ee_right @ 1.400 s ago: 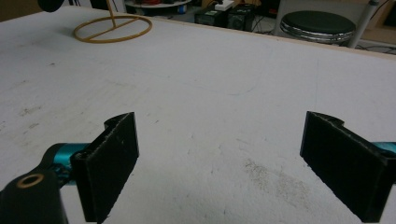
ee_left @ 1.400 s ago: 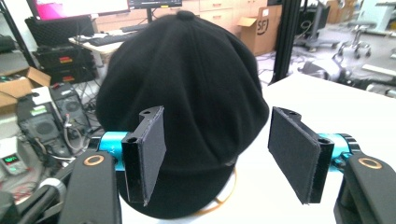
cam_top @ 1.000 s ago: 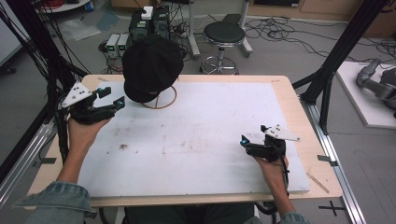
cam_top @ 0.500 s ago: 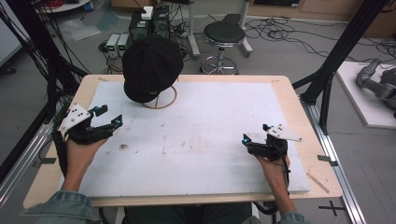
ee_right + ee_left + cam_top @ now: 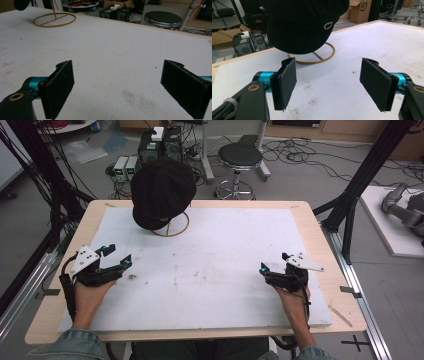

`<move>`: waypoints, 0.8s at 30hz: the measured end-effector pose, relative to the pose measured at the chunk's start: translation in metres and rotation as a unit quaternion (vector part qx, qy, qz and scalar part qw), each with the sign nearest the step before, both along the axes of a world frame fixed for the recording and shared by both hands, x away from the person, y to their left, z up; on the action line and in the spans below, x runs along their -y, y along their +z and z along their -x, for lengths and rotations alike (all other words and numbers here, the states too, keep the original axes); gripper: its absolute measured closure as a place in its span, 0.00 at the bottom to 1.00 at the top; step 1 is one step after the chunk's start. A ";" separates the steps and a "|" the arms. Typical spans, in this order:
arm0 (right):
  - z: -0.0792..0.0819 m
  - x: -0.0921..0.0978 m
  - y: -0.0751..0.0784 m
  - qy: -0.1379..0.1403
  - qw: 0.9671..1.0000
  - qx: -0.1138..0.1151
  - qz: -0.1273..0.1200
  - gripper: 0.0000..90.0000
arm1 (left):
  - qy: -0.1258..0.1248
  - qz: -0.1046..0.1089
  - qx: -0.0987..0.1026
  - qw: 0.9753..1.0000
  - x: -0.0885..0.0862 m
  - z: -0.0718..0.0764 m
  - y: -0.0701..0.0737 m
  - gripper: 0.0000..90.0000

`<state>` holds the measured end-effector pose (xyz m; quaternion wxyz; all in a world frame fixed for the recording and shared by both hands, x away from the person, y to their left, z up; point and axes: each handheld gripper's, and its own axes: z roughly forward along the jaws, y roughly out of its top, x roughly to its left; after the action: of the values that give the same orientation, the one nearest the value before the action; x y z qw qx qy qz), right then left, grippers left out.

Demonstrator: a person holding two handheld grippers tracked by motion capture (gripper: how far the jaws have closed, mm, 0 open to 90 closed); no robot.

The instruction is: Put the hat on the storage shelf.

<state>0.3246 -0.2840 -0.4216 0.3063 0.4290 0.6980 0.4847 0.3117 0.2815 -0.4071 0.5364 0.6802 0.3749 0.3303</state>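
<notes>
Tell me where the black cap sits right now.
In the high view the black cap sits on a wooden ring stand at the table's far left, beyond the open left gripper.

One black hat (image 5: 162, 190) on one ring stand (image 5: 172, 226), one stool (image 5: 240, 156) (past the tabletop), two tools.

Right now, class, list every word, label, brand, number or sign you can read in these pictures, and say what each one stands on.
"SFJ": black print on a cardboard box behind the table, as best it reads in the left gripper view.
Interlocking double-G emblem, no words: a metal badge on the black cap.
Orange sticker on the dark equipment case: too small and blurred to read.
</notes>
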 end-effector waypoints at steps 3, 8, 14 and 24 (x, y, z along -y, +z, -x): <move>0.000 0.000 0.000 0.000 1.000 0.001 0.004 0.12 | 0.000 0.000 -0.002 1.000 -0.001 0.000 -0.002 0.33; 0.000 0.001 0.000 -0.001 1.000 0.001 0.007 0.12 | -0.004 -0.002 -0.007 1.000 -0.002 -0.001 -0.007 0.32; 0.000 0.000 -0.001 -0.002 1.000 -0.003 0.007 0.13 | -0.008 -0.008 -0.010 1.000 -0.003 -0.002 -0.009 0.32; 0.000 -0.001 -0.001 -0.002 1.000 -0.004 0.010 0.12 | -0.006 -0.010 -0.013 1.000 -0.002 -0.003 -0.010 0.32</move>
<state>0.3241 -0.2829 -0.4223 0.3087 0.4291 0.7032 0.4754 0.3144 0.2836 -0.4172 0.5266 0.6923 0.3743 0.3214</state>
